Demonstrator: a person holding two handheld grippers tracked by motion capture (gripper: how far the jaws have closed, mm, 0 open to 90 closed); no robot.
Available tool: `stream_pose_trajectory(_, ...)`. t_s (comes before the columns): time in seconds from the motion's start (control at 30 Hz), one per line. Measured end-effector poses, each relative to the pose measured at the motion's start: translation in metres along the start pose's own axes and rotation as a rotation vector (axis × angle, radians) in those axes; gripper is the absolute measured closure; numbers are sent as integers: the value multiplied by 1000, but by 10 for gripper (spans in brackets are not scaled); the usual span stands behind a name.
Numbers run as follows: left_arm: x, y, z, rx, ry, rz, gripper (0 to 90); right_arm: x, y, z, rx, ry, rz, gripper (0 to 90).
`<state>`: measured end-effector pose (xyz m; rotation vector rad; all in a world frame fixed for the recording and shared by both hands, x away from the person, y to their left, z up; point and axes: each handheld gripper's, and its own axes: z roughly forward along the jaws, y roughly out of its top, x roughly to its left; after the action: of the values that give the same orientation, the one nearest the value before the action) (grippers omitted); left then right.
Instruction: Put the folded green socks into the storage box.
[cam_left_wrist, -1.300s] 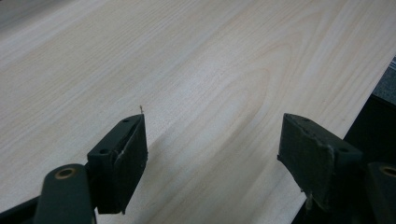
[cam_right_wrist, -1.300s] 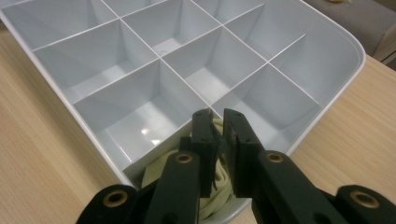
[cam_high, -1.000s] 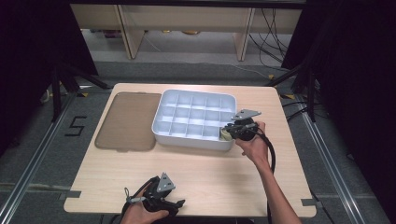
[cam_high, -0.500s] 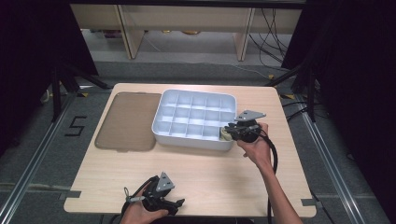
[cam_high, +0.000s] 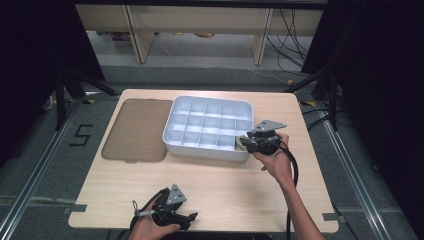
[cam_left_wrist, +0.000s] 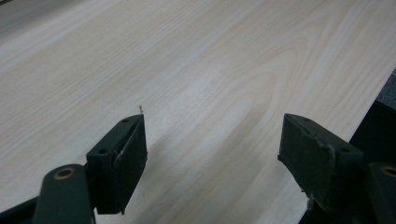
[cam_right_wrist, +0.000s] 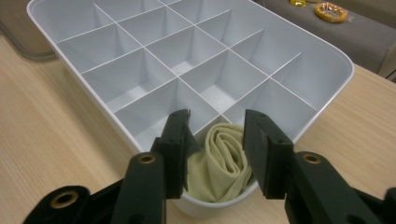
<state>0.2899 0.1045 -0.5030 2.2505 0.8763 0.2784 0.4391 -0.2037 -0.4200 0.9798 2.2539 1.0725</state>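
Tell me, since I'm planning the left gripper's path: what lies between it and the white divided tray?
Only bare wooden table separates the left gripper from the white divided tray, as the high view shows; the left gripper view shows the same bare wood.

- Pale yellow-green rolled cloth (cam_right_wrist: 219, 163): bunched, sitting in the corner compartment at 5 o'clock of the white divided organiser tray (cam_right_wrist: 336, 93).
- Tray lies flat on the desk (cam_high: 225, 175).

Grey floor (cam_high: 45, 165), dark curtains (cam_high: 30, 60), pale shelving (cam_high: 200, 22) behind.
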Motion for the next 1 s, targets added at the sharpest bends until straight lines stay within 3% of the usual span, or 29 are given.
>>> stream_pose_trajectory(0.2,1,0,0,-2,-2,8,231,1,-3,-3,-23,-6,17,523)
stream_pose_trajectory(0.27,1,1,-1,-11,-9,1,227,4,-5,-5,-36,-1,49,504)
stream_pose_trajectory(0.6,-1,1,0,-13,-14,-14,196,10,-7,-9,-36,29,44,432)
stream_pose_trajectory(0.63,-1,1,0,-13,-15,-12,195,14,-8,-10,-35,22,75,431)
stream_pose_trajectory(0.73,-2,1,-1,-15,-17,5,194,12,-10,-10,-36,38,58,418)
stream_pose_trajectory(0.8,-4,1,-1,-16,-24,-12,194,13,-11,-11,-38,33,67,410)
stream_pose_trajectory(0.87,-2,1,-1,-9,-15,19,194,13,-12,-11,-30,42,60,404)
stream_pose_trajectory(0.93,-3,1,-1,-18,-20,-11,194,14,-13,-13,-25,38,69,390)
stream_pose_trajectory(1.0,-1,1,-1,-15,-12,6,194,15,-14,-14,-39,37,58,386)
